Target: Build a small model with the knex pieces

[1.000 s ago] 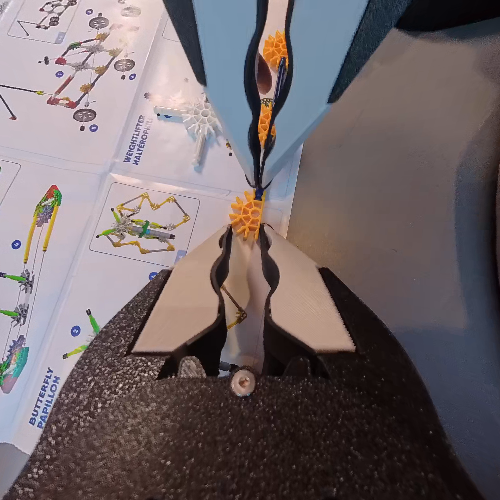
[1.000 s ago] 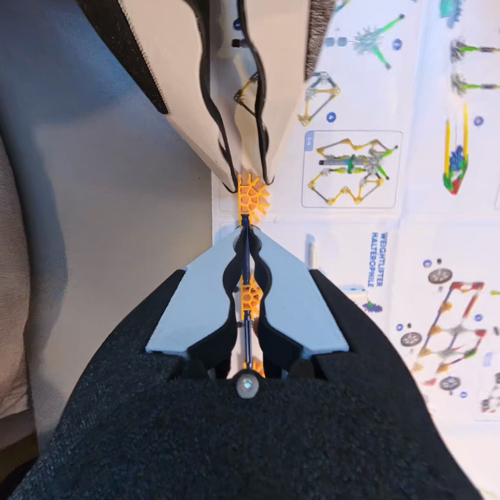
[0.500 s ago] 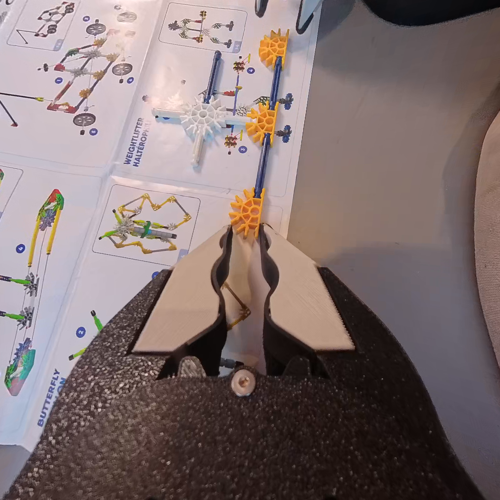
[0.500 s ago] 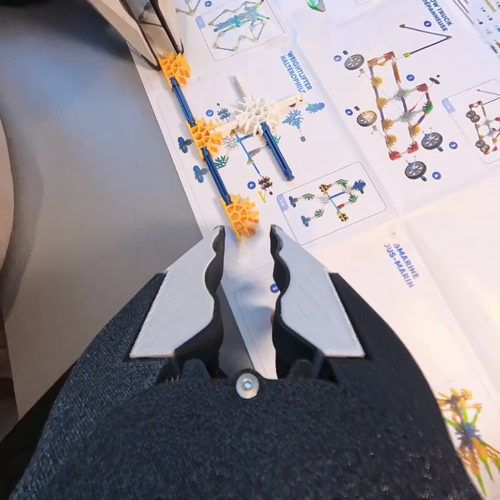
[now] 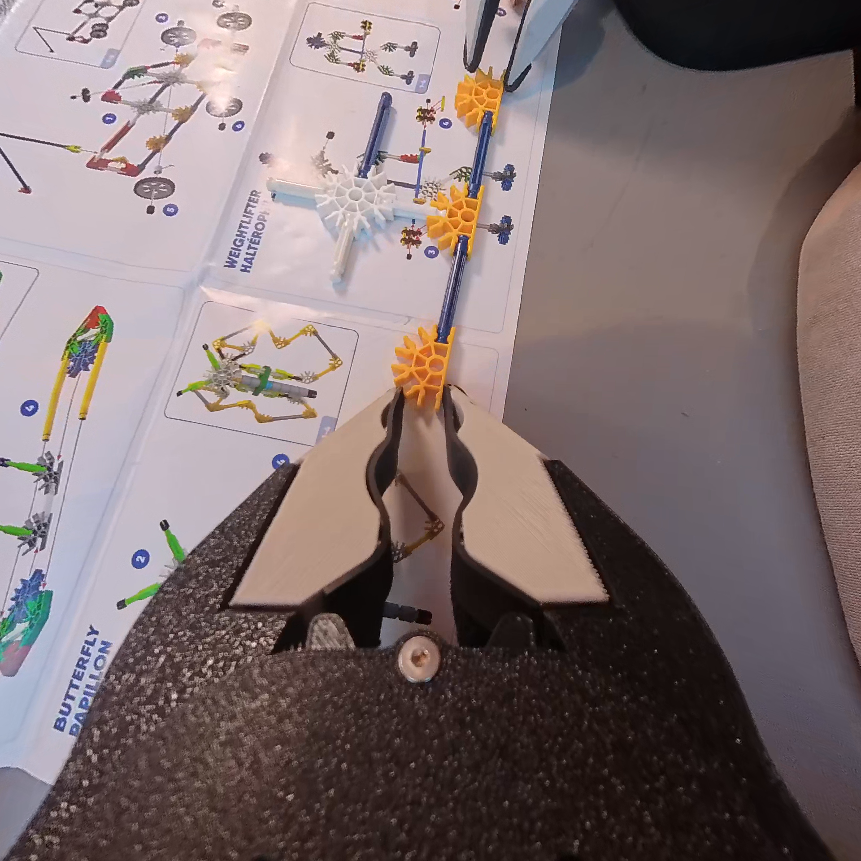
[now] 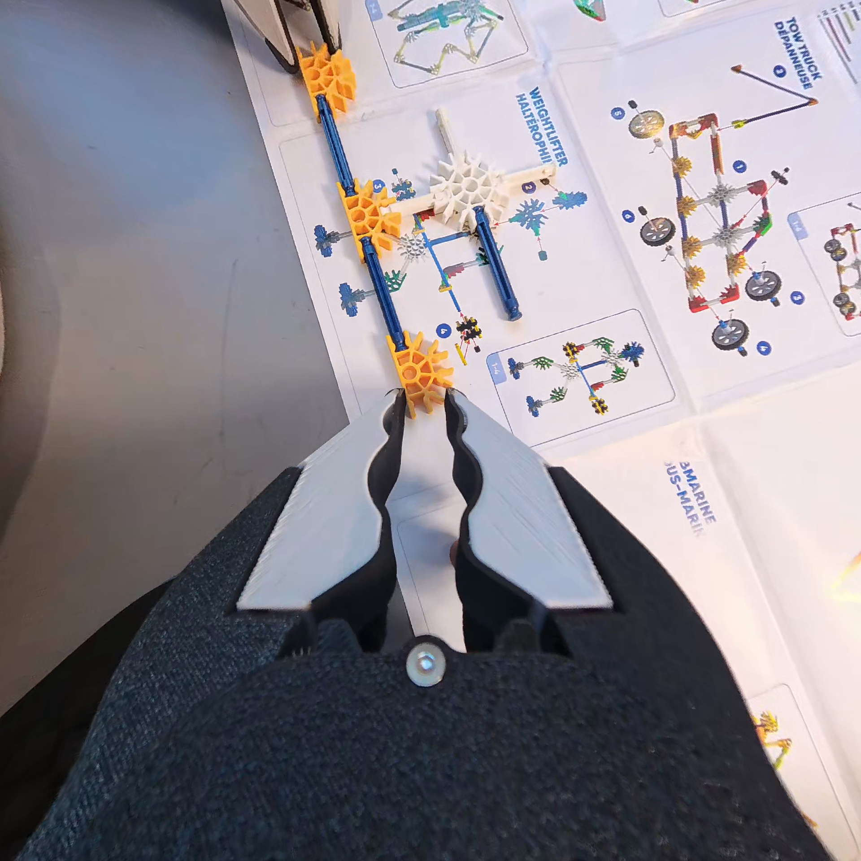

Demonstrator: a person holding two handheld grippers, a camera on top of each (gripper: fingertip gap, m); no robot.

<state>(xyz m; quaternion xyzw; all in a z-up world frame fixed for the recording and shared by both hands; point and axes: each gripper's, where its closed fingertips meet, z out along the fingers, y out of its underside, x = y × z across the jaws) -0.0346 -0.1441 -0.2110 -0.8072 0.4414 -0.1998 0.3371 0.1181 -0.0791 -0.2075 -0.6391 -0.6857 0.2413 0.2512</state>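
Note:
A chain of three orange connectors joined by two blue rods [image 5: 454, 279] lies along the edge of an instruction sheet [image 5: 140, 279]. My left gripper [image 5: 423, 396] is shut on the near orange end connector [image 5: 424, 365]. My right gripper [image 6: 421, 398] is shut on the opposite orange end connector [image 6: 417, 370]. The middle orange connector [image 6: 368, 219] links by a white rod to a white connector [image 6: 466, 188], which carries another blue rod [image 6: 496, 270]. Each gripper shows at the top of the other's view: the right one [image 5: 496, 79], the left one [image 6: 310, 56].
The sheet [image 6: 652, 442] with printed model drawings covers a grey table [image 5: 675, 326], whose bare part runs beside the chain. A beige cushion [image 5: 834, 372] borders the table on that side. My right fingertips sit around 20 cm from my left ones.
My right gripper let go of the chain's middle, backed away to its far end, then closed on the end connector. The left gripper kept its hold and did not move.

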